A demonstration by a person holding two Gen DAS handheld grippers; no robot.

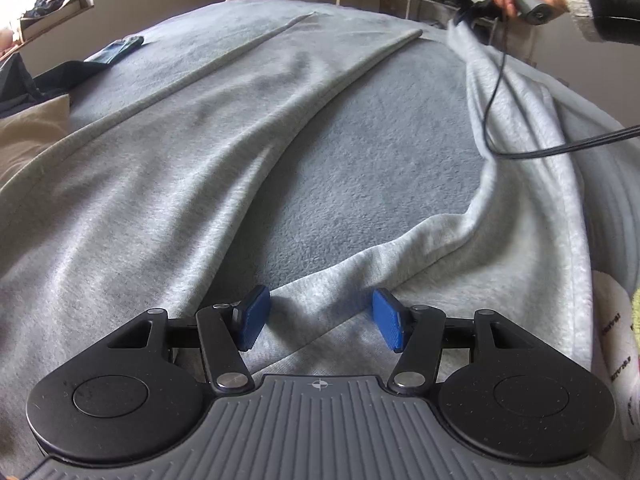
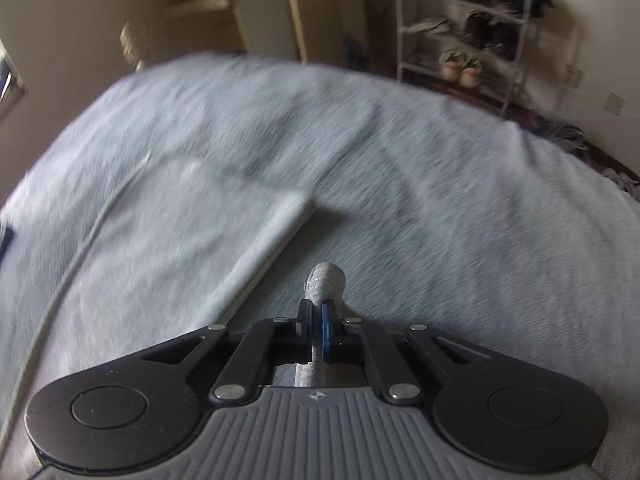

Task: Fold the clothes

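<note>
Grey sweatpants [image 1: 168, 168] unfolded on bed [image 1: 384, 168]; my right gripper [image 2: 317, 320] pinches a cuff [image 2: 326, 278], left gripper [image 1: 320, 322] half-open, empty.

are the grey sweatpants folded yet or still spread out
Spread out. The grey sweatpants lie on the blanket with legs apart; the right gripper is shut on one leg's end, lifting it.
</note>
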